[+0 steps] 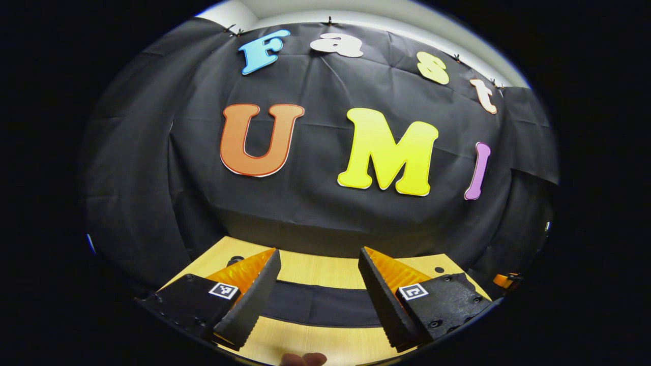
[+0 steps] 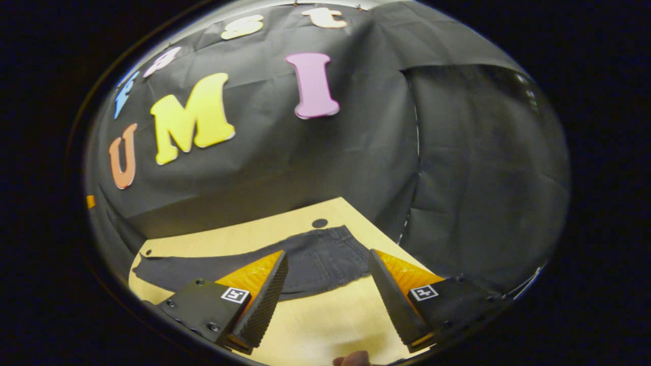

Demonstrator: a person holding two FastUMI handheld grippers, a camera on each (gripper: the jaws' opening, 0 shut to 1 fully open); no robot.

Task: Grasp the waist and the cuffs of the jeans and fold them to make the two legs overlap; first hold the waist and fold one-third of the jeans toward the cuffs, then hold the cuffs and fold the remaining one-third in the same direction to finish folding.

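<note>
Spread fingers [image 2: 264,300] frame jeans [image 2: 310,262] lying crosswise, waist rightward.

**Dark jeans on a pale wooden table**

The jeans [image 2: 325,259] are dark charcoal-blue denim with faint stitched seams. The table [image 2: 325,315] is light yellow wood with a fine grain and small round dark holes. The wall cloth [image 2: 457,168] is black.
</note>
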